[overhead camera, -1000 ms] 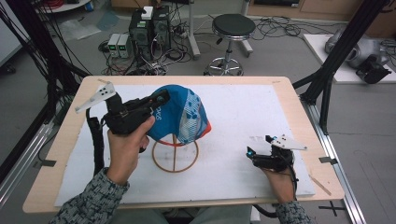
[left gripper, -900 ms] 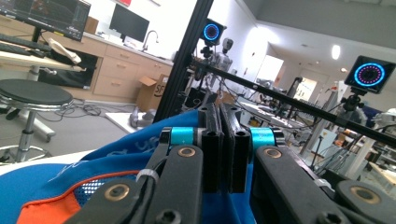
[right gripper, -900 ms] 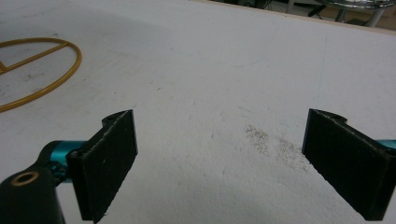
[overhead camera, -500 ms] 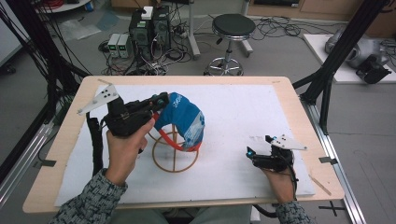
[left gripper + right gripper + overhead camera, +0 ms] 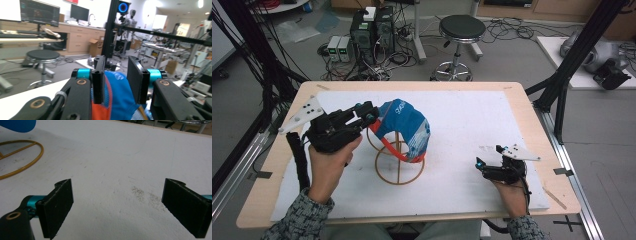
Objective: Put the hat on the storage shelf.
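The left gripper (image 5: 368, 114) has just been opening its jaws; they stand partly apart with the orange brim edge of the blue cap (image 5: 404, 127) between them, and the pads no longer press it. The cap sits draped over the gold wire stand (image 5: 398, 165) near the middle of the white mat (image 5: 472, 125), its brim toward the left gripper. The right gripper (image 5: 482, 165) rests on the mat well to the right, jaws wide apart and holding nothing.
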`<state>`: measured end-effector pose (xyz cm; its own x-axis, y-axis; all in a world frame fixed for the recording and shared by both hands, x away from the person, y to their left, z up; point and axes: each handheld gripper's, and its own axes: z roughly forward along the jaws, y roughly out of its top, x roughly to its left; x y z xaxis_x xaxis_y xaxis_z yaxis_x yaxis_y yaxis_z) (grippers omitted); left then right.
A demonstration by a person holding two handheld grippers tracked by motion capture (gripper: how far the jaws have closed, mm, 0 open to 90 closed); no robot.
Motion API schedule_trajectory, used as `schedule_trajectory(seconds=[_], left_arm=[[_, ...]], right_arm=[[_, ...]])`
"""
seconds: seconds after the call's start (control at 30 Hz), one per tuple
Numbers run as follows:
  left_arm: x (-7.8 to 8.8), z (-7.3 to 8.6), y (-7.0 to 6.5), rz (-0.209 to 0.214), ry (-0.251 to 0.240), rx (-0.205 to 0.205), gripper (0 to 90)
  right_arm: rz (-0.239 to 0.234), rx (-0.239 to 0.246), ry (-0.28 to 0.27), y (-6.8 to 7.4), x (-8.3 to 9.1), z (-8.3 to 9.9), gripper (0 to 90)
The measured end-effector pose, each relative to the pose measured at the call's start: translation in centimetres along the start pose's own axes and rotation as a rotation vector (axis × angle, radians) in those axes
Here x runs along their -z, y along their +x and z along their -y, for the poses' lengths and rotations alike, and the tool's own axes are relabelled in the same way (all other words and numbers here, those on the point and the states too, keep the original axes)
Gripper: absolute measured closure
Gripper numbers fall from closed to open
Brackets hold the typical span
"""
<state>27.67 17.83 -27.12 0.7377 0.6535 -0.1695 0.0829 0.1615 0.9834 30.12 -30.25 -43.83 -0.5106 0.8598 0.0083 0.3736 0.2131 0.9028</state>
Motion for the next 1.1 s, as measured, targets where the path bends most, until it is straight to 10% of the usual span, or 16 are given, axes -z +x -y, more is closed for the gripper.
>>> schedule_trajectory(seconds=[0.77,1.1], left_arm=[[4.5,4.4,6.4,-0.313,0.029,-0.046,40.3],[5.5,6.8,8.0,-0.343,0.124,-0.026,32.1]], right_arm=[[0.01,-0.012,-0.003,-0.2,0.1,0.0,9.3],[0.018,-0.011,-0.01,-0.4,-0.2,0.0,9.3]])
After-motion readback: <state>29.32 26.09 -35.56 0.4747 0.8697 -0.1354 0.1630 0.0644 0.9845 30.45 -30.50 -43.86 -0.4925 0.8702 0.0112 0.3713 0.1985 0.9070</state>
